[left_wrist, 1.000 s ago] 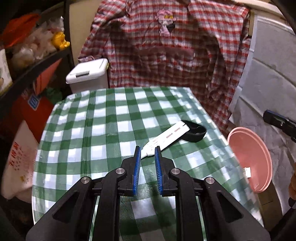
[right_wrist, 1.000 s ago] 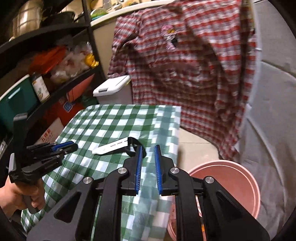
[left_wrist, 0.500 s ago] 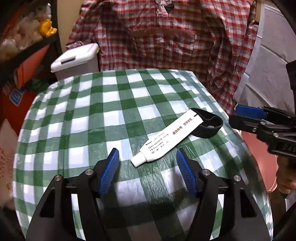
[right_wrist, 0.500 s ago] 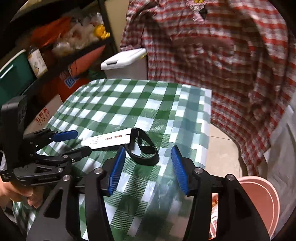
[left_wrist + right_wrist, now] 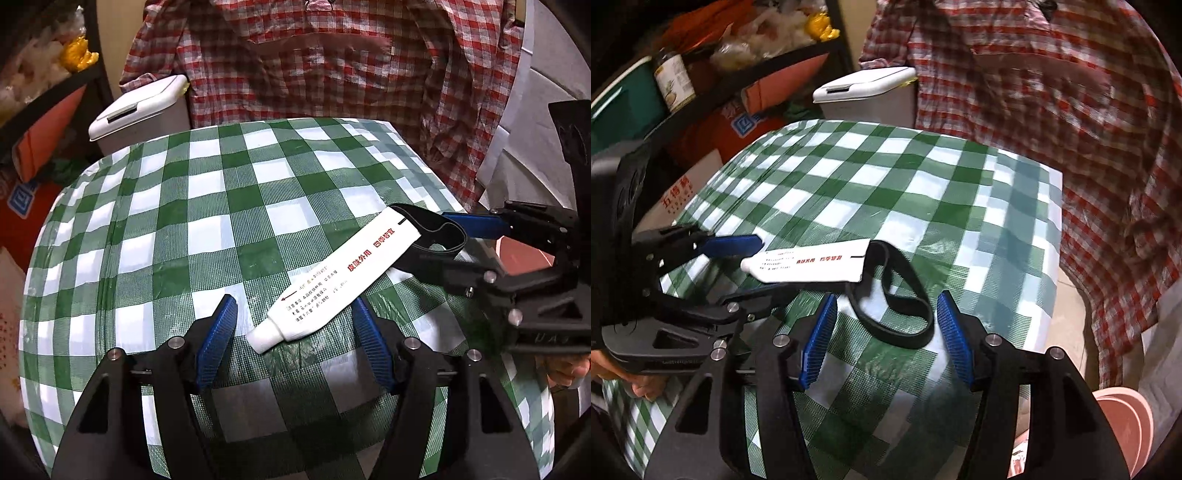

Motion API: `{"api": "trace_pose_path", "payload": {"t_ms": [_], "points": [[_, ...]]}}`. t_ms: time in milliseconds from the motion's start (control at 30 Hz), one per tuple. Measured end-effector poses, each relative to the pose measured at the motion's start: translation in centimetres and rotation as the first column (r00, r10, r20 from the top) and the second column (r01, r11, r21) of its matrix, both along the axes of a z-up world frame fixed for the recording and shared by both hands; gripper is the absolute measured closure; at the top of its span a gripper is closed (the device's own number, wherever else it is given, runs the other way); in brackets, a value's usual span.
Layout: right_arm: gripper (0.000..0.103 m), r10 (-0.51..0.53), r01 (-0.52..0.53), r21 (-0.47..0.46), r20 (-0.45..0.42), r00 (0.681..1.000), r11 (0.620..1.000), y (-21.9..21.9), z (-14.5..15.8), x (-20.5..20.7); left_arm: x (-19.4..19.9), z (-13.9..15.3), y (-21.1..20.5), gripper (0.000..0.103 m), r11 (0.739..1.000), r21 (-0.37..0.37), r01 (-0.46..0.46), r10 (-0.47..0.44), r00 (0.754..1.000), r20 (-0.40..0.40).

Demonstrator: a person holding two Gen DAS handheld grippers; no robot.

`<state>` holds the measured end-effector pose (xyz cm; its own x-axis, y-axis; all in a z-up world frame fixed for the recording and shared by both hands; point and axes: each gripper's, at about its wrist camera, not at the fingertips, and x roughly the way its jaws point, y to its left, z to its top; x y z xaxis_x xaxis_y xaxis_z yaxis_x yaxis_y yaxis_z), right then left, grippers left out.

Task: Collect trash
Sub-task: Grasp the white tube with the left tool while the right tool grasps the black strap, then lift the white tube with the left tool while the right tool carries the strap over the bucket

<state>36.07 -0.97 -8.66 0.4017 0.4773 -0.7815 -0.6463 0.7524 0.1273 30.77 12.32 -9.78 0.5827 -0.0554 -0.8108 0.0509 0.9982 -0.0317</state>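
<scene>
White tube (image 5: pixel 340 280) lying on checkered desk (image 5: pixel 207 221), tail overlapping black band (image 5: pixel 897 295). Left tool (image 5: pixel 295 332) gaping wide around tube's cap; right tool (image 5: pixel 882 332) gaping wide around band, gripping nothing.

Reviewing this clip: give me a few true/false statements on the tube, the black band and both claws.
1. The white tube lies flat on the checked tablecloth. True.
2. The left claw is shut on the tube. False: it is open, its fingers either side of the cap end.
3. The right claw is open around the black band. True.
4. The band lies in the pink bin. False: it lies on the table.
</scene>
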Motion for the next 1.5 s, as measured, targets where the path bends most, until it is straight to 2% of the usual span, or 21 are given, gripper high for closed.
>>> {"api": "trace_pose_path", "payload": {"t_ms": [100,133,200,267,367,667,933,1233,1500], "points": [[0.049,0.017,-0.017,-0.02,0.011,1.0,1.0,0.3,-0.1,-0.4,-0.1,0.1,-0.1,0.054,1.0,0.015,0.004,-0.004,1.0,0.002],[0.053,0.021,-0.021,-0.023,0.013,1.0,1.0,0.4,-0.1,-0.5,-0.2,0.1,0.0,0.057,1.0,0.014,0.006,-0.006,1.0,0.0],[0.064,0.027,-0.026,-0.034,0.019,0.999,0.999,0.4,0.0,-0.7,-0.3,0.2,0.2,0.071,1.0,0.013,0.005,-0.005,1.0,-0.004],[0.078,0.028,-0.027,-0.038,0.022,0.999,0.999,0.4,0.1,-0.8,-0.4,0.3,0.5,0.079,1.0,0.002,0.006,-0.006,1.0,-0.01],[0.088,0.021,-0.02,-0.041,0.03,0.999,0.999,0.1,0.5,-0.9,-0.7,0.3,0.8,0.085,1.0,-0.002,0.007,-0.007,1.0,-0.015],[0.093,-0.015,0.016,-0.027,0.044,0.999,0.999,-0.9,2.0,-1.4,-1.7,0.8,1.7,0.085,1.0,-0.022,-0.011,0.011,1.0,-0.013],[0.094,-0.057,0.057,0.012,0.081,0.995,0.998,-1.7,5.1,-2.9,-3.1,3.9,2.4,0.085,0.999,-0.021,-0.048,0.049,0.998,0.047],[0.095,-0.111,0.094,0.106,0.168,0.98,0.99,-2.5,11.3,-7.5,-6.7,9.7,2.1,0.085,0.996,-0.035,-0.079,0.084,0.984,0.155],[0.095,-0.186,0.136,0.202,0.252,0.95,0.97,-4.7,17.8,-13.1,-11.4,16.5,1.6,0.085,0.991,-0.055,-0.125,0.136,0.951,0.278]]}}
